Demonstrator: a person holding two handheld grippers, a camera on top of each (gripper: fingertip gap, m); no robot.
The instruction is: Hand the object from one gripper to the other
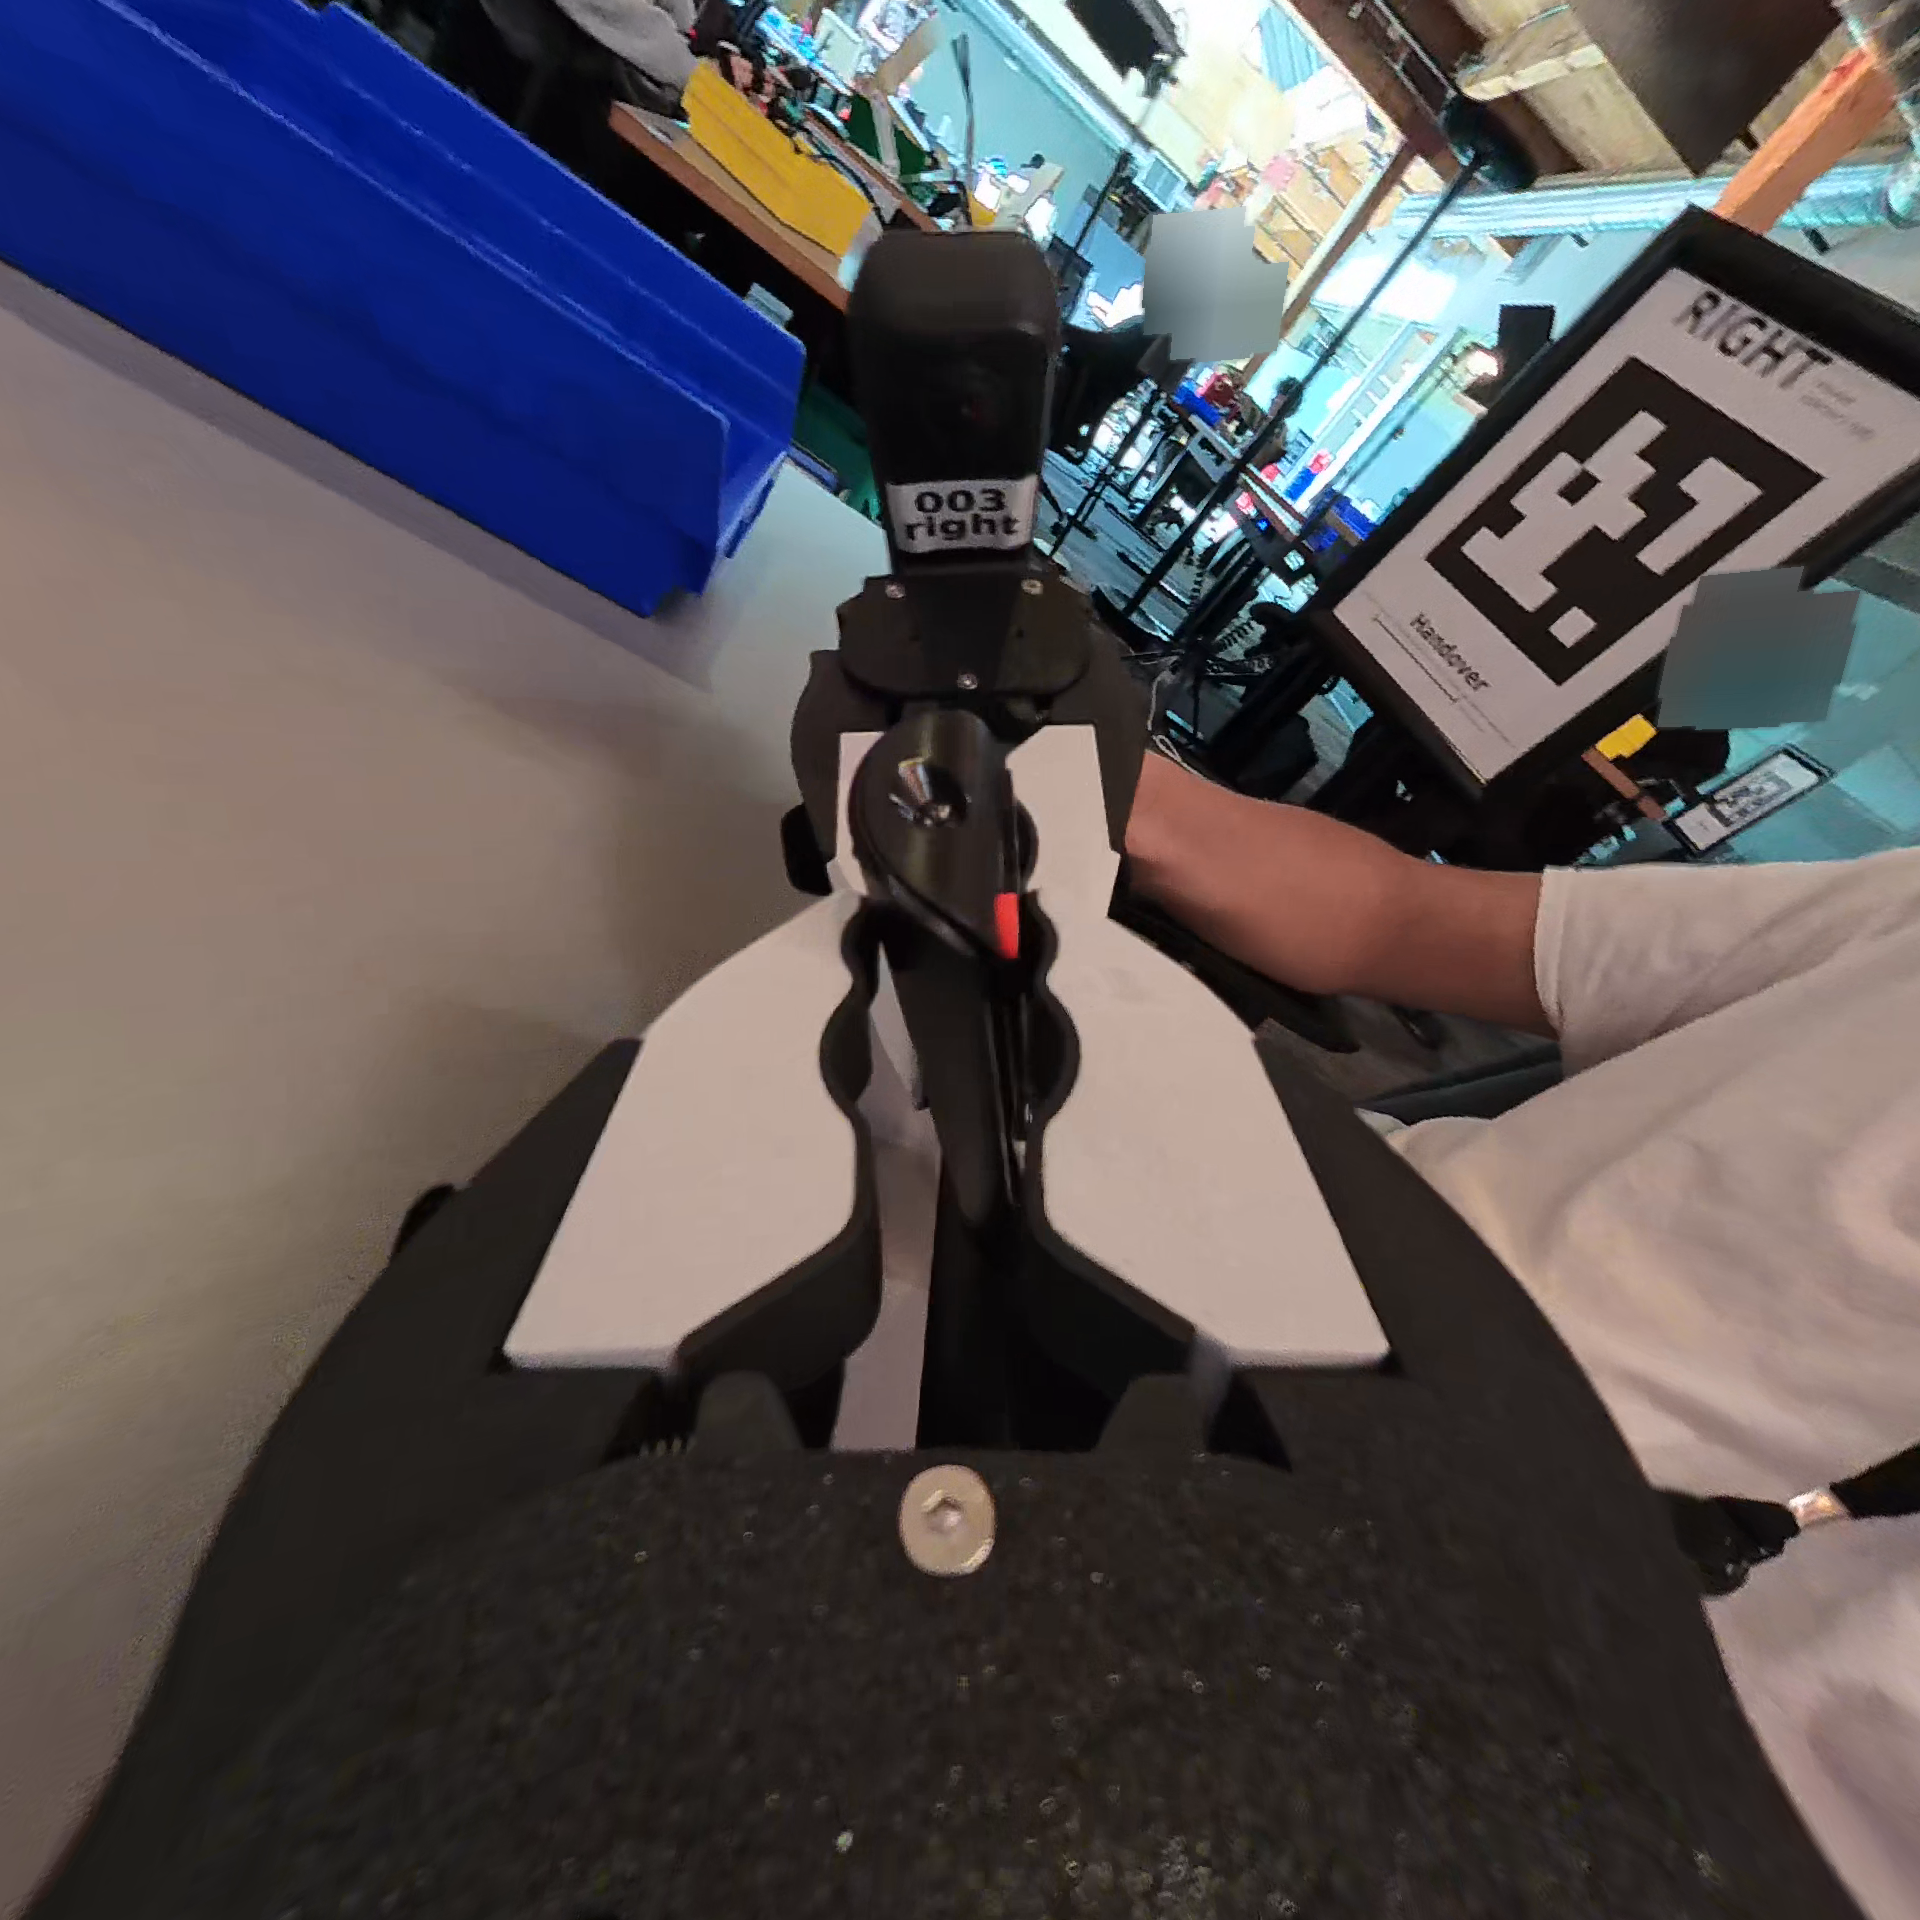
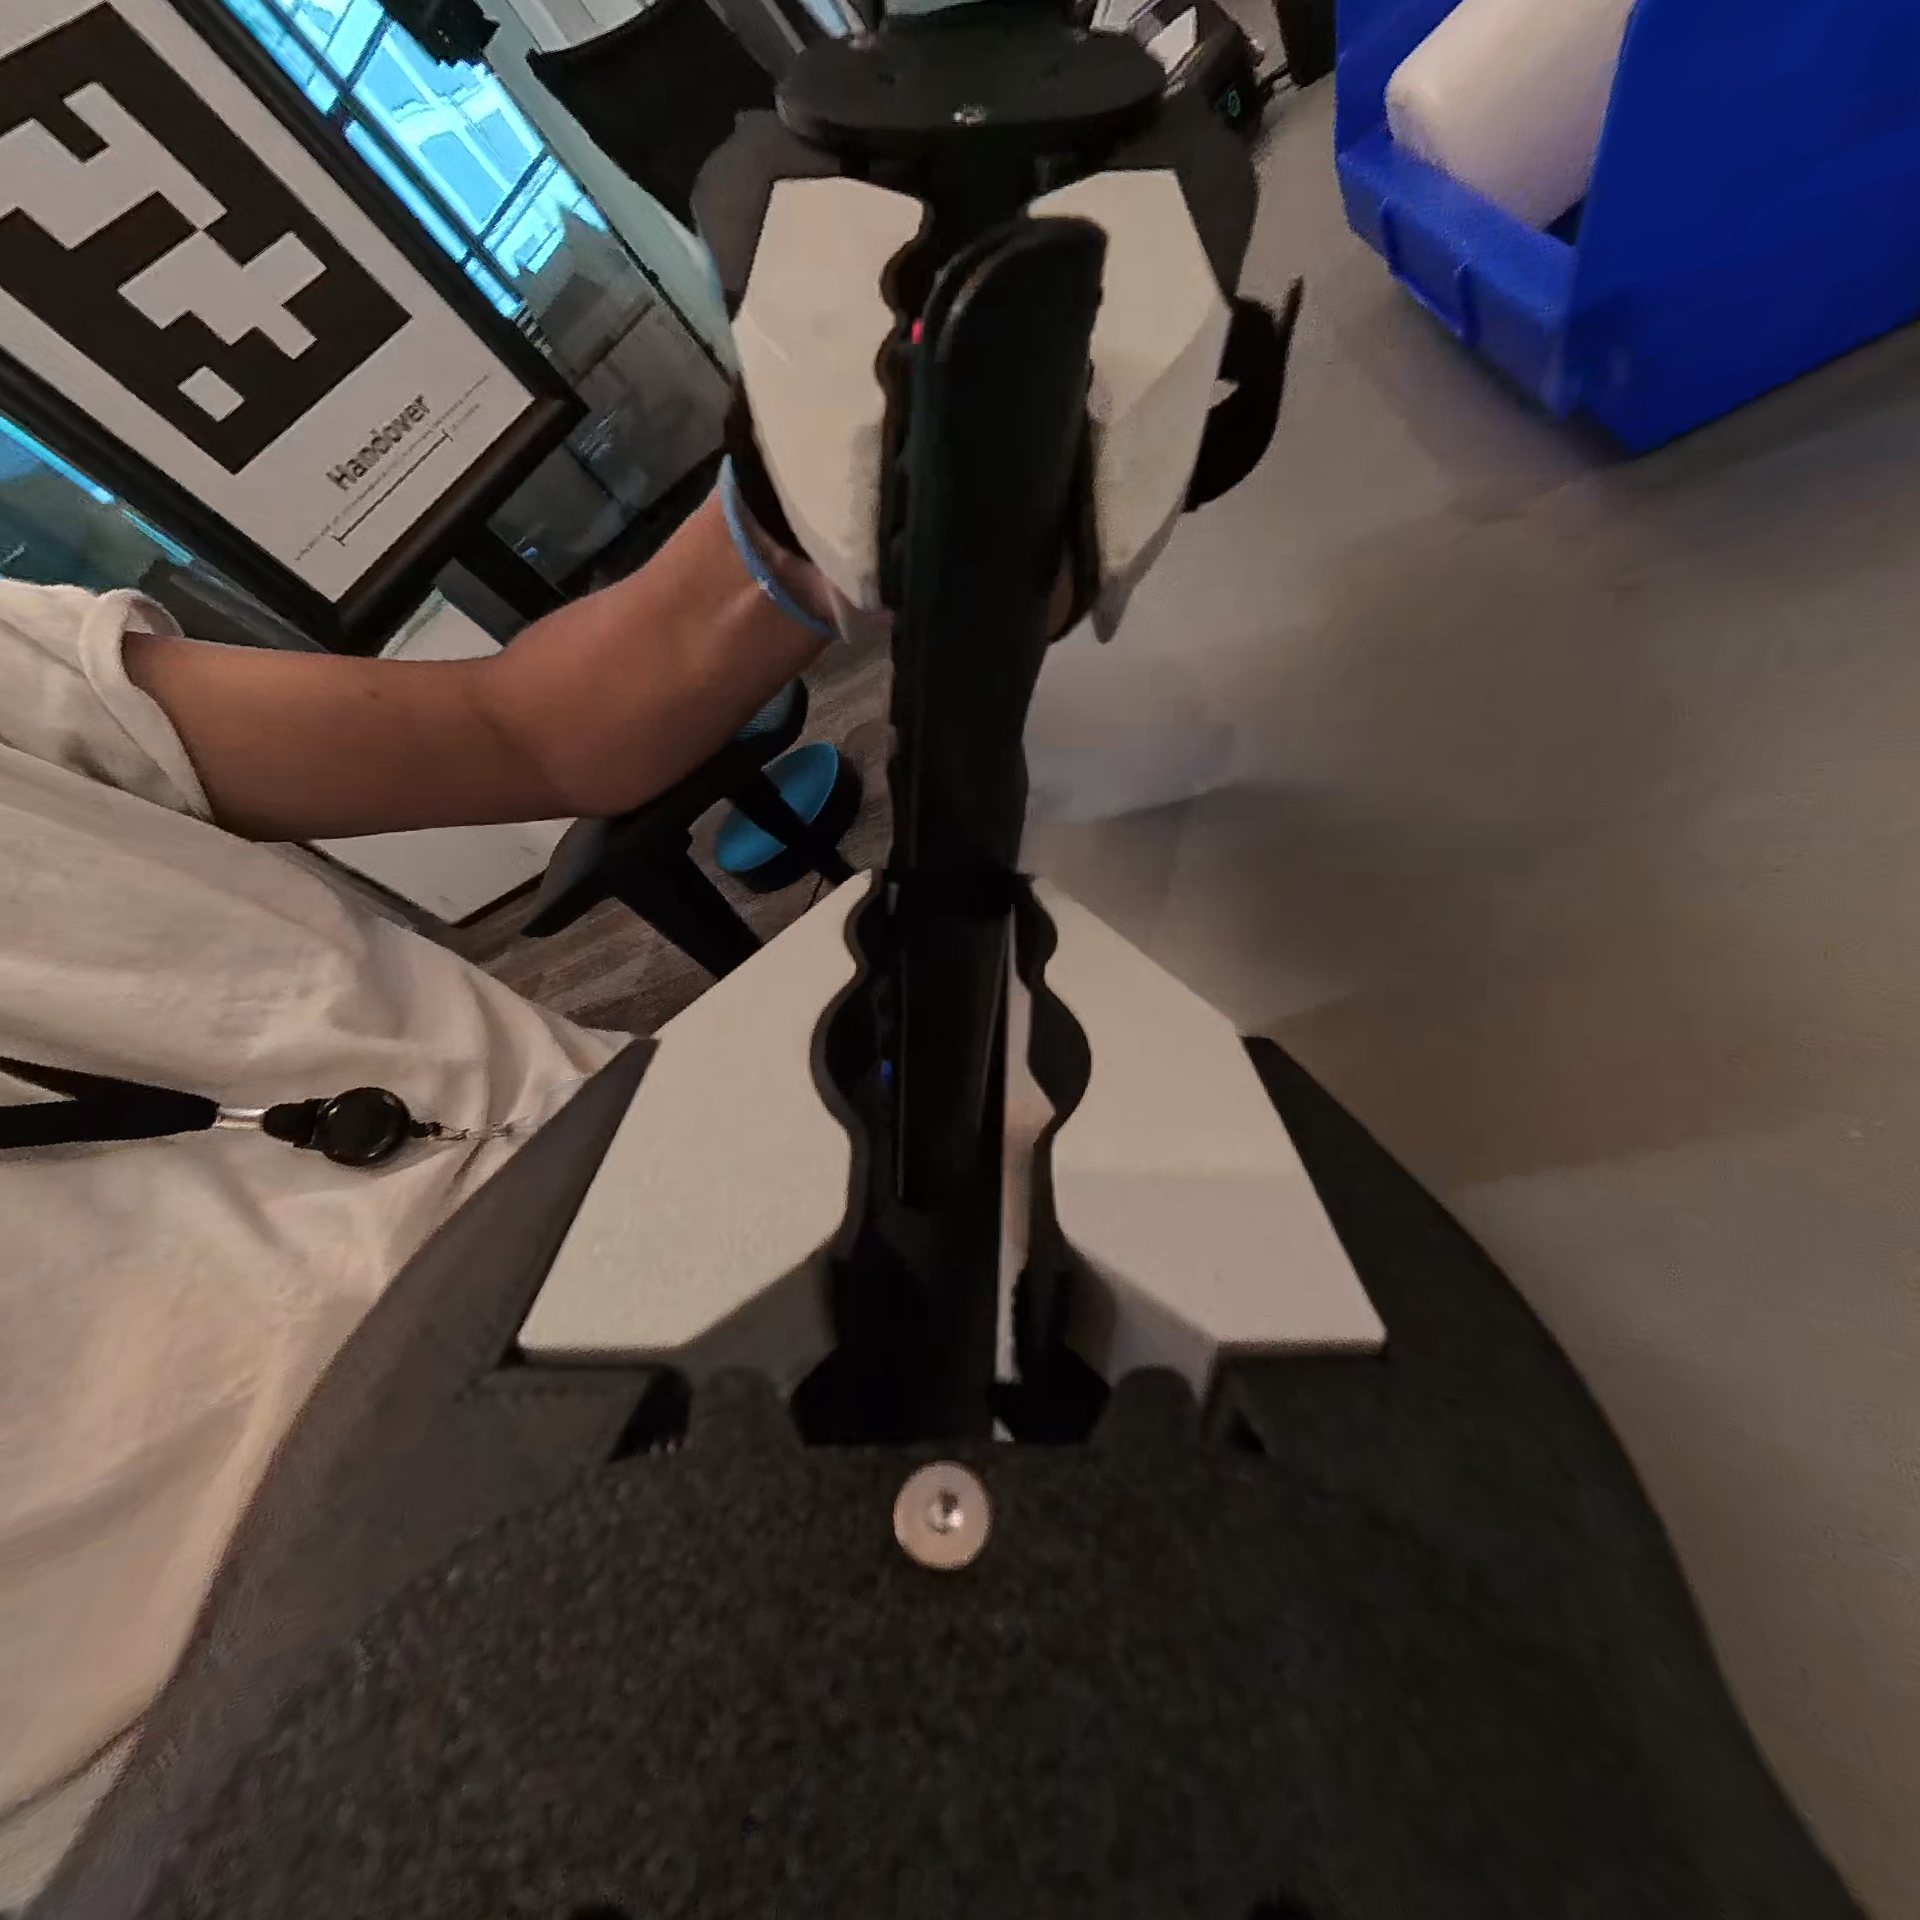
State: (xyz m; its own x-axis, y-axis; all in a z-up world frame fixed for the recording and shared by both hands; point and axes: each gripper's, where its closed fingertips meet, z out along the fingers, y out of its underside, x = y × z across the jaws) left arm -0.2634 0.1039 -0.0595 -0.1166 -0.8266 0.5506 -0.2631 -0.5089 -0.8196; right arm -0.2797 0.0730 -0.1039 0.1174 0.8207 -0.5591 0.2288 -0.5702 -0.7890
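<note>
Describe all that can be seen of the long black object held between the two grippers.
The long black object is slim, smooth and plastic-looking, with a rounded end, a silver screw and a small red mark. It spans in the air between the left gripper and the right gripper, which face each other. Both pairs of white fingers close on it; nothing else touches it.

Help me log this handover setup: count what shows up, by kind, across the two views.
Grippers: 2, the left gripper and the right gripper
Long black tool held between them: 1
Blue bins: 1, the same one in both views
Framed marker boards: 1
Total: 5
</note>
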